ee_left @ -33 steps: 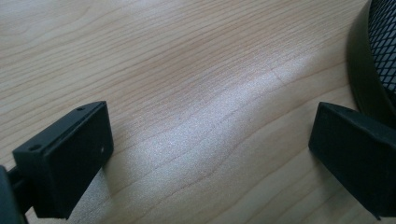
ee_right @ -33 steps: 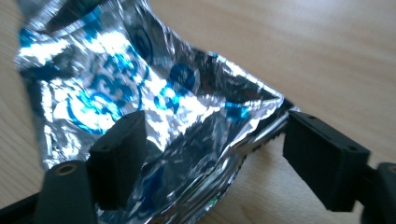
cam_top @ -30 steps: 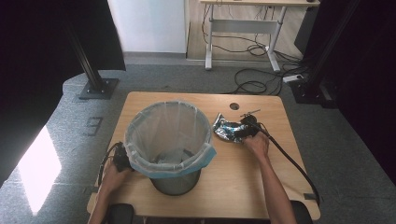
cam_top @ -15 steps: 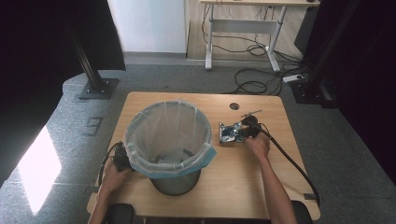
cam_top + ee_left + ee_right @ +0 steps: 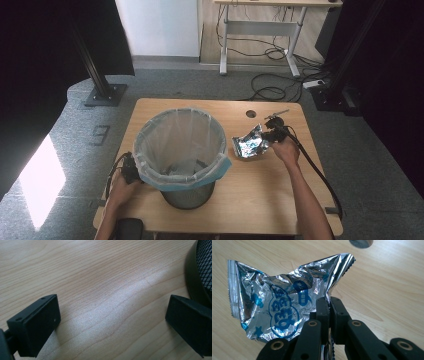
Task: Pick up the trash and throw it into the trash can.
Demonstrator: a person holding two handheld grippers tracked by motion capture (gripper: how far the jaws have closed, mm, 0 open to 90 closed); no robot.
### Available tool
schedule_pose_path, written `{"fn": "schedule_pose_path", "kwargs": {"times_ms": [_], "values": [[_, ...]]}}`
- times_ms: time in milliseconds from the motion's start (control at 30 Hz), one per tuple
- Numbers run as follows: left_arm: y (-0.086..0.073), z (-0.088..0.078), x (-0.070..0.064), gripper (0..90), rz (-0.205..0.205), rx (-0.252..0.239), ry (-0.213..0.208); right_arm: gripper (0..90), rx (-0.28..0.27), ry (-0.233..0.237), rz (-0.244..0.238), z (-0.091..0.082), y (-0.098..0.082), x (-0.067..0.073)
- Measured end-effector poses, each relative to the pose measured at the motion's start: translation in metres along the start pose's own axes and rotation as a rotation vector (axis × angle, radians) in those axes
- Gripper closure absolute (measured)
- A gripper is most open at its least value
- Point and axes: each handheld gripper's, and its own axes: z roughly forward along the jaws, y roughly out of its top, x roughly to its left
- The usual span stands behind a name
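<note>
Light wooden table [image 5: 260,195], lined mesh bin [image 5: 181,150] standing on it

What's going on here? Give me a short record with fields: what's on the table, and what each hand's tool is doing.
surface: wooden table
bin: mesh waste bin with a plastic liner, standing upright
litter: crumpled silver and blue foil wrapper
right tool: shut on the wrapper's edge, to the right of the bin
left tool: open, holding nothing, low over the table beside the bin's base
wrapper in bin: not yet
</note>
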Motion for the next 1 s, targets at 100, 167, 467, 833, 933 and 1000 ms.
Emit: {"fn": "schedule_pose_path", "kwargs": {"times_ms": [100, 167, 467, 833, 933, 1000], "values": [[0.0, 0.0, 0.0, 0.0, 0.0, 0.0, 0.0, 85.5, -0.014, -0.002, -0.004, -0.012, 0.003, 0.0], [0.0, 0.0, 0.0, 0.0, -0.001, 0.0, 0.0, 85.5, -0.019, -0.007, -0.015, -0.019, 0.006, 0.0], [0.0, 0.0, 0.0, 0.0, -0.002, 0.0, 0.002, 85.1, -0.037, 0.004, -0.072, -0.052, 0.024, 0.01], [0.0, 0.001, -0.001, 0.0, -0.004, -0.007, 0.009, 85.0, -0.067, 0.053, -0.061, -0.086, 0.04, 0.01], [0.0, 0.001, -0.001, 0.0, -0.004, -0.007, 0.009, 85.0, -0.074, 0.07, -0.065, -0.095, 0.045, 0.011], [0.0, 0.001, -0.001, 0.0, -0.004, -0.007, 0.009, 85.0, -0.078, 0.077, -0.071, -0.102, 0.05, 0.013]]}}
